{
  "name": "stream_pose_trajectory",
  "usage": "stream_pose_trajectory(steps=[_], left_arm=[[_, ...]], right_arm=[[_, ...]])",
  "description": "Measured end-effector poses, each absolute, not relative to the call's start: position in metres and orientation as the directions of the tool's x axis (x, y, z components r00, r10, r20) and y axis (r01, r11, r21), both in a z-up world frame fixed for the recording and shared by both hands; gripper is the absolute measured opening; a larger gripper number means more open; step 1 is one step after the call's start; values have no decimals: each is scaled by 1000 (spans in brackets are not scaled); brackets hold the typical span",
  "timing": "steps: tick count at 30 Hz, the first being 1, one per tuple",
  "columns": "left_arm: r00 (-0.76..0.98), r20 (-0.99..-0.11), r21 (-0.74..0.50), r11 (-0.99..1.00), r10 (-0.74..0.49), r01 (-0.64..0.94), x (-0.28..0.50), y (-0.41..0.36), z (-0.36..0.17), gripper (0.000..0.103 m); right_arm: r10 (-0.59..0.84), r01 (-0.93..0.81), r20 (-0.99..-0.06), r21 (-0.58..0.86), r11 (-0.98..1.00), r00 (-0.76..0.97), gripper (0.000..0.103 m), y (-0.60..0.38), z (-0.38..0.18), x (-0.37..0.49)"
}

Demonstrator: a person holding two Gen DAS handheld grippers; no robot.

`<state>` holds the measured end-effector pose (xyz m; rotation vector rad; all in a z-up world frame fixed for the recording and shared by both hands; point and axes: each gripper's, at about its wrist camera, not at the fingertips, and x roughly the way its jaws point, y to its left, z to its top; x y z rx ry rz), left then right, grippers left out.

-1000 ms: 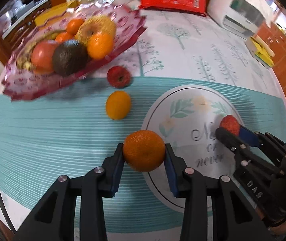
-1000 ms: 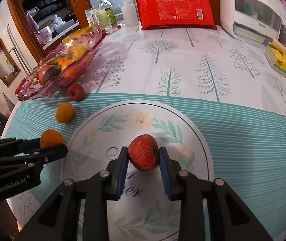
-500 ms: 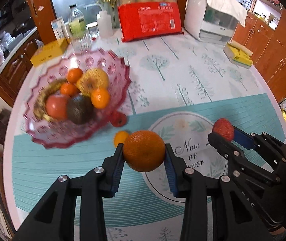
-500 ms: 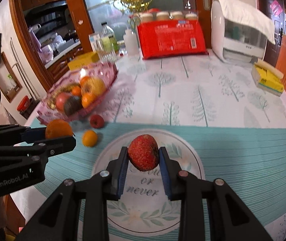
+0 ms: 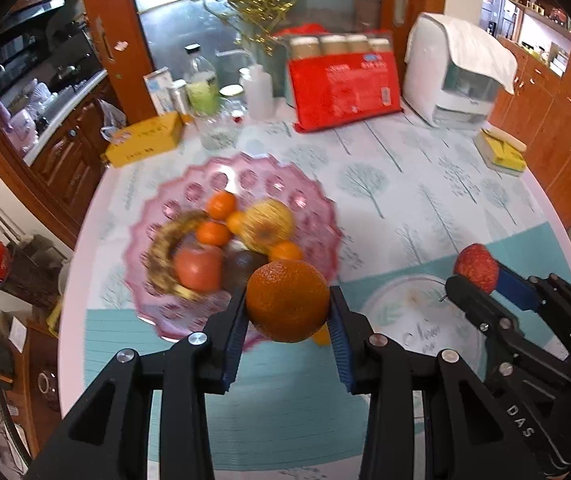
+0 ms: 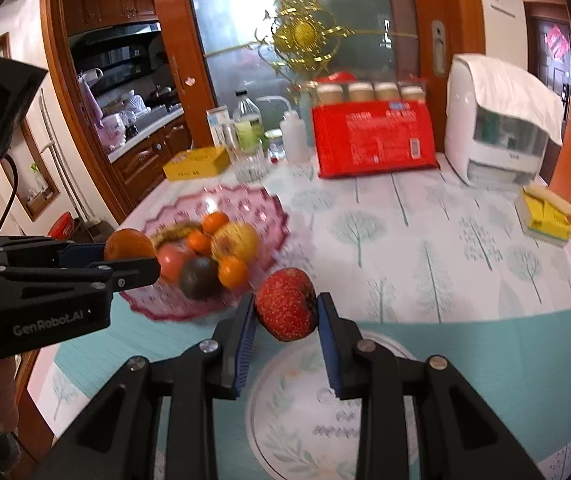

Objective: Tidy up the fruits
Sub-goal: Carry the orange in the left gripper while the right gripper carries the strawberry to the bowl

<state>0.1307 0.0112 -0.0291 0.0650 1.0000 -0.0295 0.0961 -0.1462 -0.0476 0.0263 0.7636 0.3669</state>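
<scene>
My left gripper [image 5: 287, 334] is shut on an orange [image 5: 287, 300] and holds it high above the table, over the near rim of the pink glass fruit bowl [image 5: 189, 196]. The bowl holds several fruits: small oranges, a yellow apple [image 5: 267, 222], a red apple, a dark avocado and a banana. My right gripper [image 6: 286, 340] is shut on a red speckled fruit [image 6: 286, 310], raised above the round printed mat [image 6: 285, 408]. The bowl [image 6: 253, 208] lies ahead and left in the right wrist view. The left gripper with its orange [image 6: 127, 244] also shows there.
A small orange [image 5: 321, 338] peeks out under the held orange. At the back stand a red package [image 5: 341, 88], a white appliance [image 5: 457, 76], bottles and a glass [image 5: 215, 128], and a yellow box [image 5: 145, 140]. A yellow pack [image 5: 501, 152] lies at the right edge.
Both grippers have risen well above the table with their fruit and moved toward the pink bowl. The left orange now hangs over the bowl's near rim.
</scene>
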Motion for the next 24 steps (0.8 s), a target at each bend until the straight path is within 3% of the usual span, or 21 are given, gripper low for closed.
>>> stream_pose_trajectory(steps=[15,24], left_arm=[[624,-778,84,996,69,-5,181,100,11,37],[617,-784,62,998,64,-26,217,143,-15,37]], right_arm=[[332,-314,-577,135,940,746,31,-61,7,144],[294,-290,-624,111,951,724,31,-7,-15,171]])
